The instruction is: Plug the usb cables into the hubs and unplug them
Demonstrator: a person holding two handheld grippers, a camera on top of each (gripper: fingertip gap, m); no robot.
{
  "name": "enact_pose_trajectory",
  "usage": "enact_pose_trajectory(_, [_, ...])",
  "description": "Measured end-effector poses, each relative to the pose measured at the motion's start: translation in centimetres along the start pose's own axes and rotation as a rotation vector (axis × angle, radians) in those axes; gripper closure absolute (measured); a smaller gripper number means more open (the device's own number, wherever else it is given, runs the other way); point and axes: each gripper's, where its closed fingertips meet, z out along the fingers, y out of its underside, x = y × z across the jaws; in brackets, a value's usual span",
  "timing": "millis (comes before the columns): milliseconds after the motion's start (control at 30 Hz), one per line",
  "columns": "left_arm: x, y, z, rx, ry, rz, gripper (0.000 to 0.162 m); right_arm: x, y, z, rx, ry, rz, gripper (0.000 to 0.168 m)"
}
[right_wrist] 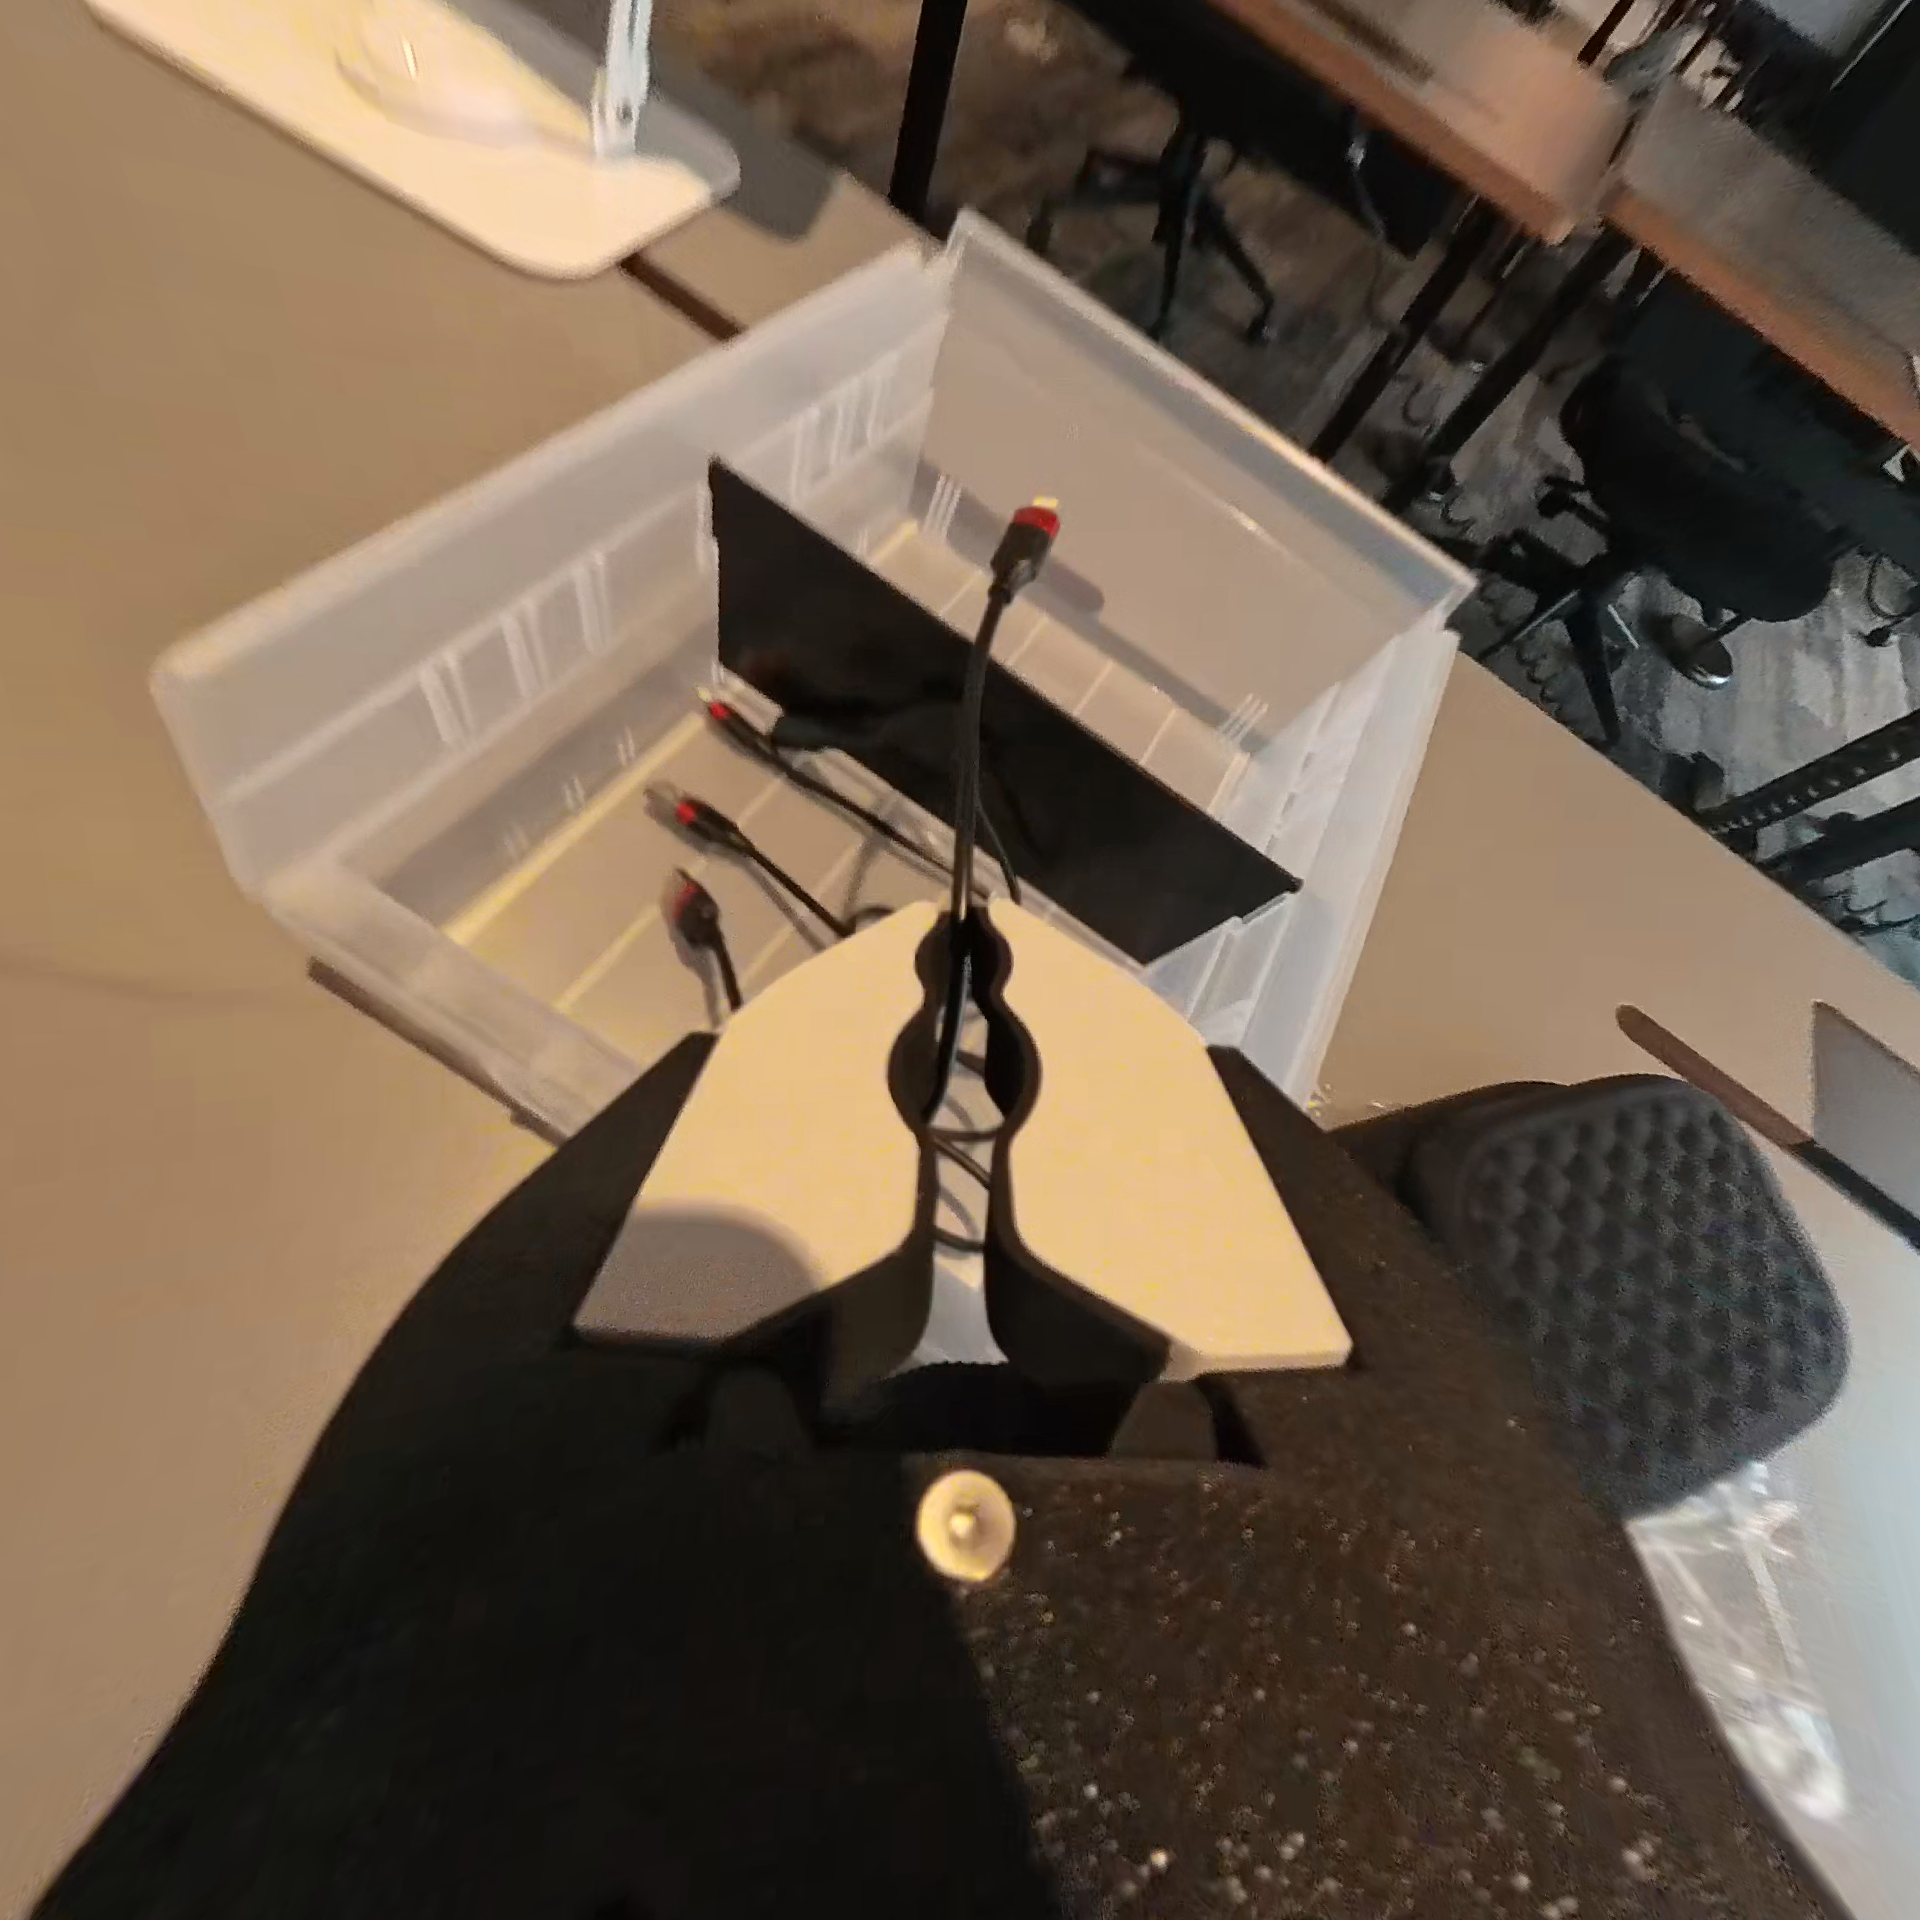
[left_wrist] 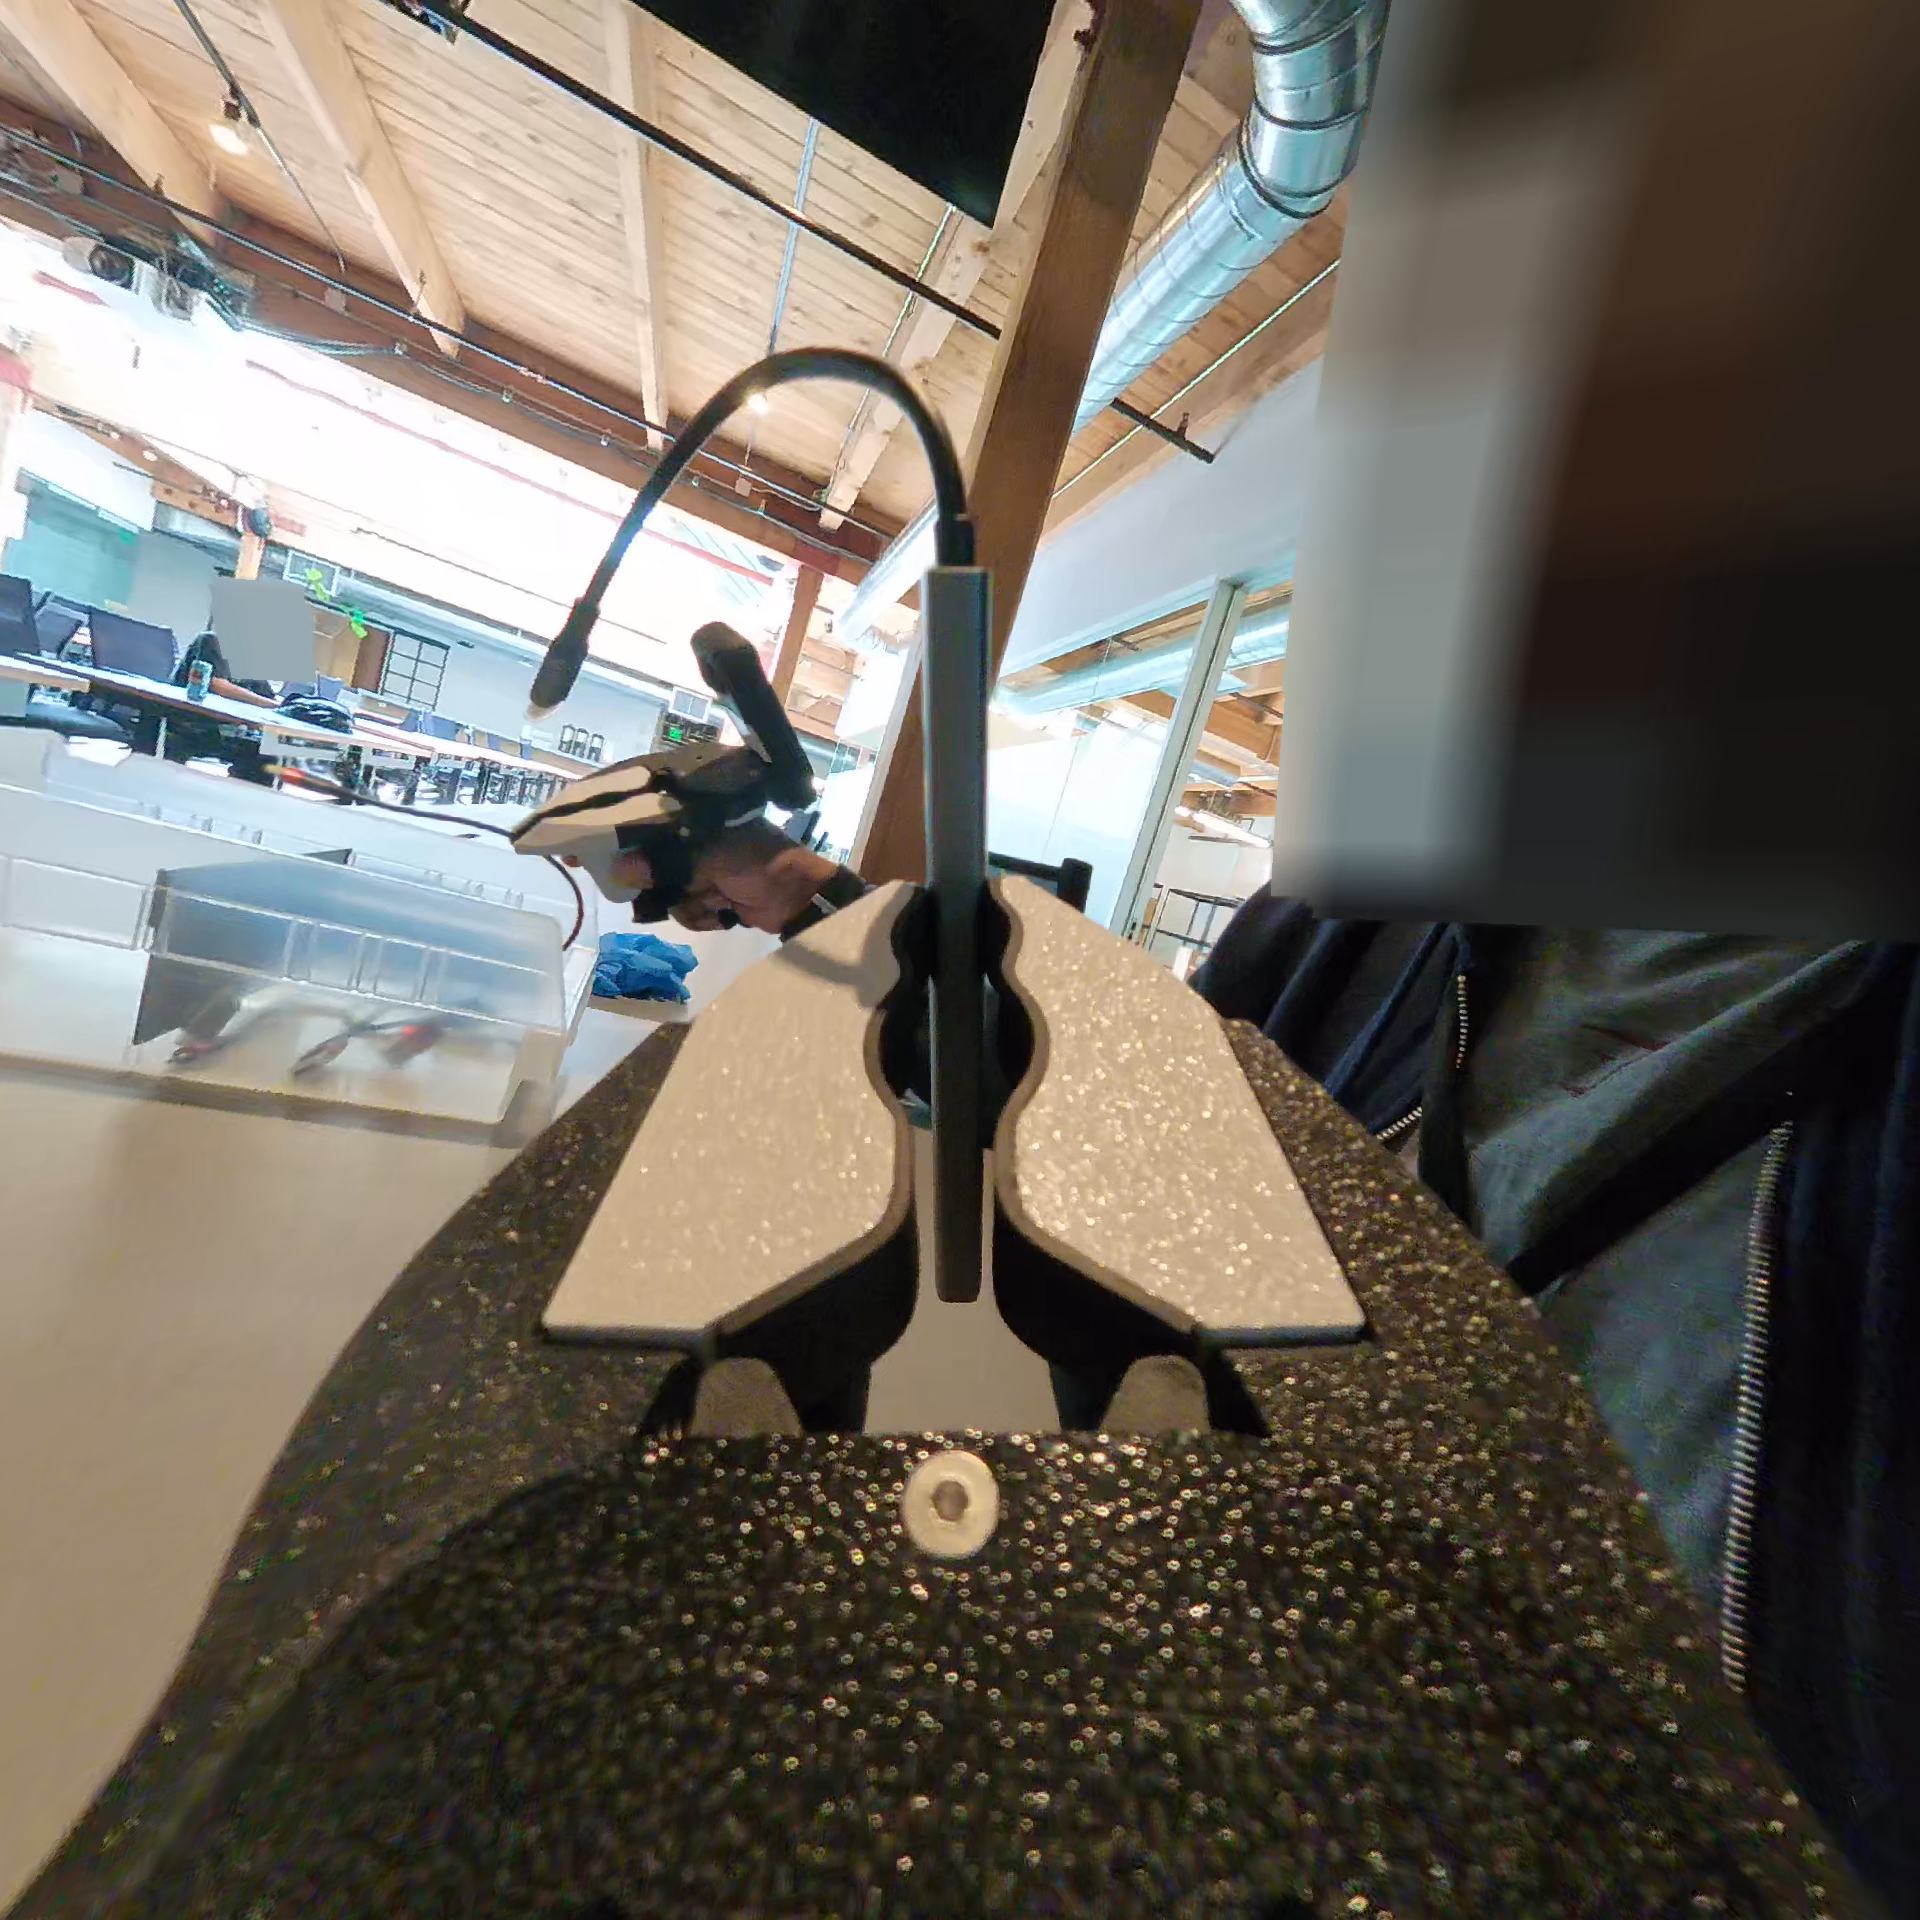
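Note:
My left gripper (left_wrist: 956, 904) is shut on a slim grey USB hub (left_wrist: 956, 748), held upright edge-on above the table. The hub's own black lead (left_wrist: 727, 436) arcs up and over to the left, its plug hanging free. My right gripper (right_wrist: 964, 925) is shut on a thin black USB cable (right_wrist: 977, 727), whose red-and-black plug (right_wrist: 1029, 535) sticks up past the fingertips over the clear bin (right_wrist: 582, 623). The right gripper also shows in the left wrist view (left_wrist: 561, 831), farther off, in a person's hand, with the cable trailing from it.
The clear plastic bin (left_wrist: 364, 956) with a black divider (right_wrist: 987, 707) holds several more red-tipped cables (right_wrist: 696, 904). Blue gloves (left_wrist: 644, 961) lie beside it. A white lamp base (right_wrist: 416, 135) stands on the beige table (right_wrist: 208, 416). A black chair back (right_wrist: 1621, 1278) is at the right. The gap from one gripper's tips to the other's is roughly 40 centimetres.

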Motion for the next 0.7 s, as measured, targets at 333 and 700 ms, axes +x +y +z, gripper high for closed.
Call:
enact_pose_trajectory(333, [-2.0,0.5,-1.1,-0.006,-0.028,0.006,0.153,-1.1,3.0,0.4,-0.215,-0.175,-0.465,0.165])
enact_pose_trajectory(700, [-3.1,-0.3,-1.5,0.054,-0.035,0.018,0.153,-0.2,4.2,2.5,-0.359,-0.247,-0.677,0.165])
